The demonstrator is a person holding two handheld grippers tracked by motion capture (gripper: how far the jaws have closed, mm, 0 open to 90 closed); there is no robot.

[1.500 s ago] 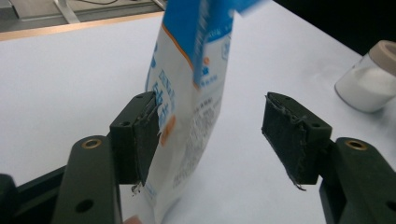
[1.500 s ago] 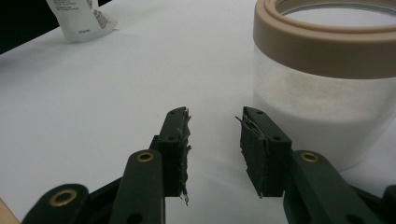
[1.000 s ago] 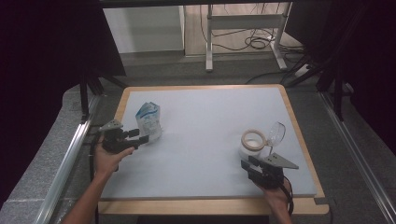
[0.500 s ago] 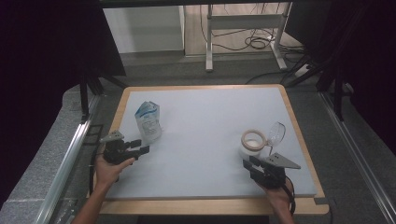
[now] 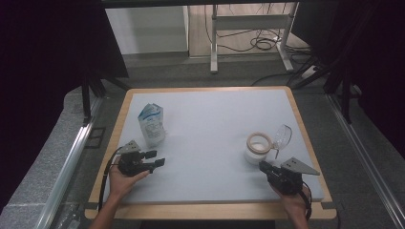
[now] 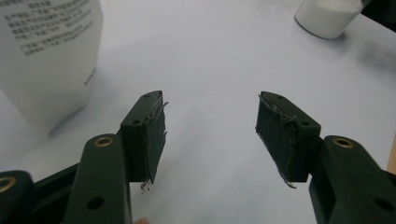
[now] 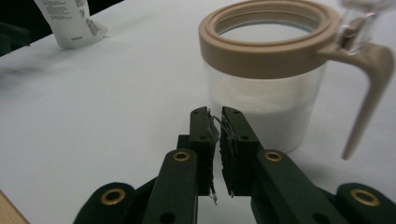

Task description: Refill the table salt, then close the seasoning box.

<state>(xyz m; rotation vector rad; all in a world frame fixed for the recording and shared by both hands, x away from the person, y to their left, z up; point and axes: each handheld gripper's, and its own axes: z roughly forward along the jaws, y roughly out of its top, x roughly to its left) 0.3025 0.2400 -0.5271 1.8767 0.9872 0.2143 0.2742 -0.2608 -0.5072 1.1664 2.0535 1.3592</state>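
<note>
A white pouch (image 5: 152, 125) with a blue top stands upright at the left of the board. At the right stands a clear jar (image 5: 258, 148) with a beige rim, white powder inside and its clear lid (image 5: 282, 136) swung open. My left gripper (image 5: 156, 159) lies low near the front left, just short of the pouch (image 6: 46, 56). Its jaws (image 6: 211, 98) are open, with bare board between them. My right gripper (image 5: 264, 168) points at the jar (image 7: 266, 107) from close in front. Its jaws (image 7: 219, 111) have just been closing, and nothing is between them.
The white board has a wooden frame (image 5: 210, 210). A metal rail (image 5: 67, 171) runs along the left side. Beyond the far edge are desk legs and cables (image 5: 248, 43) on the floor. Dark curtains hang on both sides.
My left hand has drawn back from the pouch toward the near edge. The right gripper has stayed in place and its jaws have come together.
</note>
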